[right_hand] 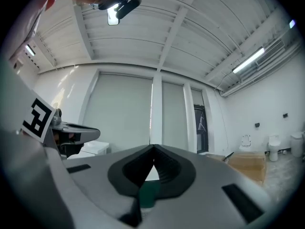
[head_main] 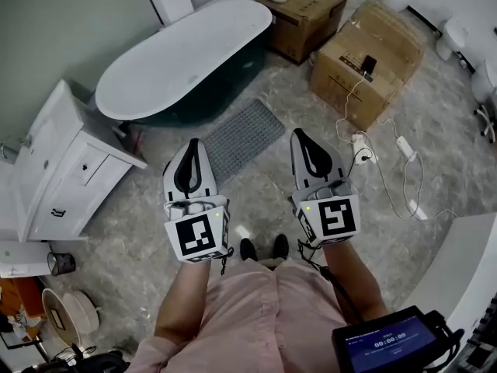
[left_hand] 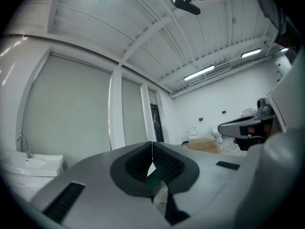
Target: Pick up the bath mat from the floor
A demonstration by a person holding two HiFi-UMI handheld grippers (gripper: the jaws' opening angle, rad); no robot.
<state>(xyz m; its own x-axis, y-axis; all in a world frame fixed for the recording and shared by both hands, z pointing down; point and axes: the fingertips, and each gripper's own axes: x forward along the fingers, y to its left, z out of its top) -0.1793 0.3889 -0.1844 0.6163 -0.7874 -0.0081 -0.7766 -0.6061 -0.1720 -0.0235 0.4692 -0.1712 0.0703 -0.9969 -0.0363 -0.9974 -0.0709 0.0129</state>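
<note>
Two closed claws held level over a bathroom floor, with the bath mat not yet reached.

From the head camera, the left claw [head_main: 192,146] and right claw [head_main: 303,134] sit side by side in front of the person's waist. Both point forward and level, jaws pressed together with nothing between them. Each claw's own view looks out at walls and ceiling rather than the floor [head_main: 435,130]. The grey bath mat [head_main: 242,137] lies flat on the floor just beside the dark bathtub [head_main: 182,57], ahead of the person's shoes [head_main: 264,249] and untouched. The task appears to be at its opening step, the approach. The next move probably calls for stepping or bending forward, tipping a claw downward, spreading its jaws and closing them on an edge of the thin, likely floppy mat.
</note>
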